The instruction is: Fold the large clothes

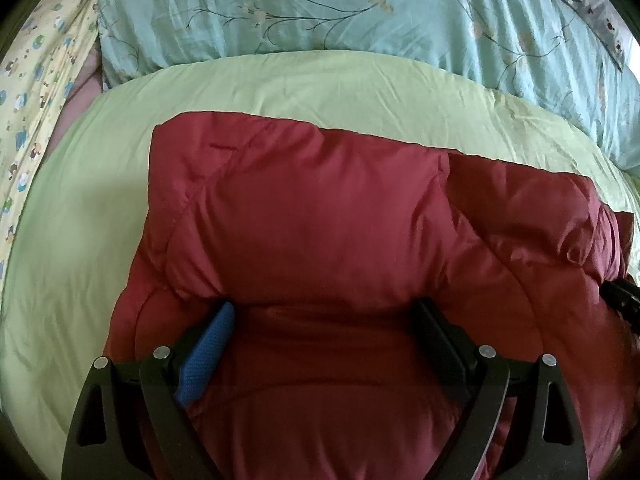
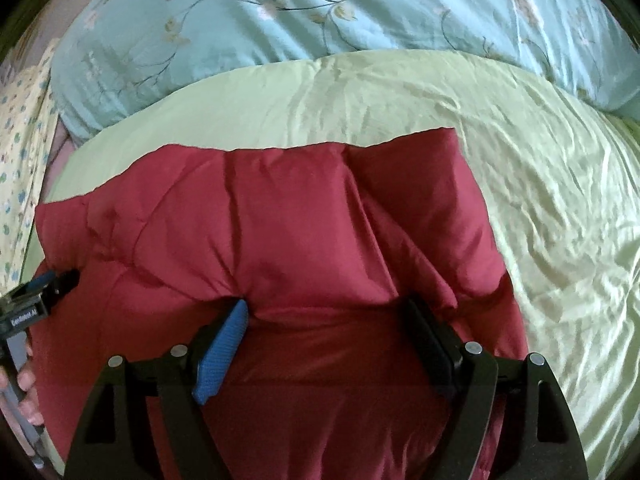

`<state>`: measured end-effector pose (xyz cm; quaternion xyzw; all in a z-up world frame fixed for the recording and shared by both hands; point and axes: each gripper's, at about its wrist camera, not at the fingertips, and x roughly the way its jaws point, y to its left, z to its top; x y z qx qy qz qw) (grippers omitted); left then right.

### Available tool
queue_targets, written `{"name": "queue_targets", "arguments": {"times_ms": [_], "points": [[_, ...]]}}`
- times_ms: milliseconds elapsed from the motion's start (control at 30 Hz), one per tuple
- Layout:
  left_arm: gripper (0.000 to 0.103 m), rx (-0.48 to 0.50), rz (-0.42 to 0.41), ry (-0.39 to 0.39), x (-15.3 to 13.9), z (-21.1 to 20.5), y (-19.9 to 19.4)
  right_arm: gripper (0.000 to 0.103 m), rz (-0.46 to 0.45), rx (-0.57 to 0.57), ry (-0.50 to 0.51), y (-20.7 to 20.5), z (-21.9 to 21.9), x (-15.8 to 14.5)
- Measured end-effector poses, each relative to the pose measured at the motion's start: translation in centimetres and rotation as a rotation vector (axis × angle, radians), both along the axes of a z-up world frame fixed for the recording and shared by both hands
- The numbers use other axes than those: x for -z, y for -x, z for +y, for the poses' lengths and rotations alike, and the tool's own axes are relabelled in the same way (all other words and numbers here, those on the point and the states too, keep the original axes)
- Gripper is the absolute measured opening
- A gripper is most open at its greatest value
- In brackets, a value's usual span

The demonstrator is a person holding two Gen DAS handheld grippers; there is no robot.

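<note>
Garment: I am working on a padded red jacket [image 1: 320, 216], a bulky quilted piece lying on the light green sheet [image 1: 280, 80] of the bed; in the left wrist view it is filling the middle and running off toward 4 o'clock.

Left claw: my left claw [image 1: 324, 332] is standing wide, its blue pad [image 1: 208, 356] at 8 o'clock and its black pad at 4 o'clock, with a thick roll of the jacket bulging between them. I am judging it to be gripping that roll, though the jaws are spread so far I cannot be certain the pads are pressing.

Right claw: my right claw [image 2: 328, 332] is sitting the same way on the jacket's other end, jaws wide with puffed fabric between them; again a likely grip, not a sure one.

Each other: from the right wrist view my left claw is showing at 9 o'clock against the jacket's edge, with my hand [image 2: 24, 392] on its handle below.

Done so far: the far edge of the jacket is lying straight and doubled-looking at 12 o'clock, so I am judging one fold to be already in.

Left to do: the near portion is being carried over, I think; it is not yet laid flat, and the bundle is looking too large to be finished.

Surroundings: a blue floral quilt [image 1: 360, 12] is lying beyond the sheet at 12 o'clock, clear of the jacket.
</note>
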<state>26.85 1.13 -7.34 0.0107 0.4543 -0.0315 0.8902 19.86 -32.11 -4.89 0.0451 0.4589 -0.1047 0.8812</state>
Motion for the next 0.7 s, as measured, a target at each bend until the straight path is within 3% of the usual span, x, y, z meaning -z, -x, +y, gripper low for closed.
{"name": "queue_targets", "arguments": {"times_ms": [700], "points": [[0.093,0.004,0.0,-0.009,-0.01,-0.11,0.43,0.081,-0.031,0.031,-0.059,0.28,-1.06,0.27]]}}
